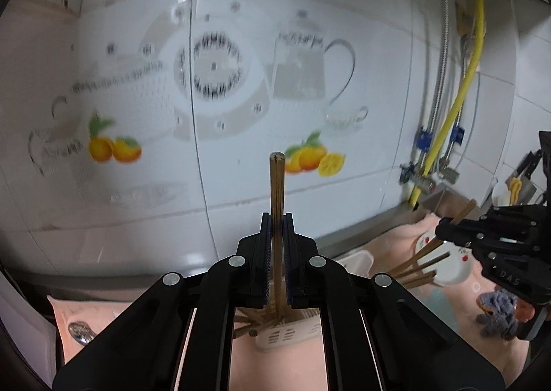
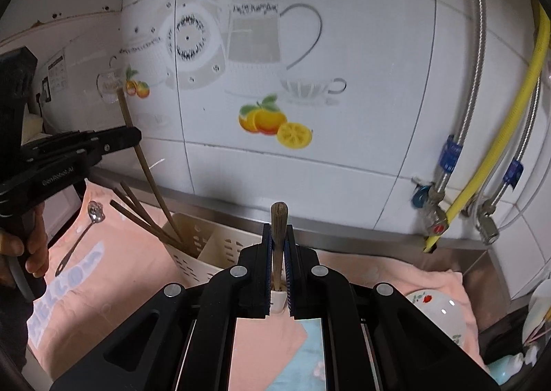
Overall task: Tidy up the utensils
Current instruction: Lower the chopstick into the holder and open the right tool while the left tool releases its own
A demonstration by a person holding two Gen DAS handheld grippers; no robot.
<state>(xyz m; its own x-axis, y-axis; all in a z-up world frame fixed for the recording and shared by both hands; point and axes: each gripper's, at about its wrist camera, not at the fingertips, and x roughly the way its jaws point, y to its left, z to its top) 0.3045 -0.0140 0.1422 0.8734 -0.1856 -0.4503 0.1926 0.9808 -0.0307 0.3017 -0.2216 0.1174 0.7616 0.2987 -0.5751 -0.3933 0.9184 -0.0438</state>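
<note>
My left gripper point(image 1: 277, 218) is shut on a brown chopstick point(image 1: 276, 191) that stands upright above a cream slotted utensil holder point(image 1: 287, 334) with several chopsticks in it. My right gripper point(image 2: 278, 230) is shut on another wooden chopstick point(image 2: 278, 222), held upright near the holder point(image 2: 220, 246). The left gripper also shows in the right wrist view point(image 2: 132, 137), holding its chopstick point(image 2: 144, 163) with the lower end in the holder's left compartment. The right gripper shows in the left wrist view point(image 1: 442, 229) with its chopstick point(image 1: 463, 212).
A metal spoon point(image 2: 93, 215) lies on the pink cloth point(image 2: 103, 287) left of the holder. A white floral bowl point(image 2: 444, 315) lies upside down at the right. The tiled wall point(image 2: 310, 46), pipes and a yellow hose point(image 2: 496, 143) stand behind.
</note>
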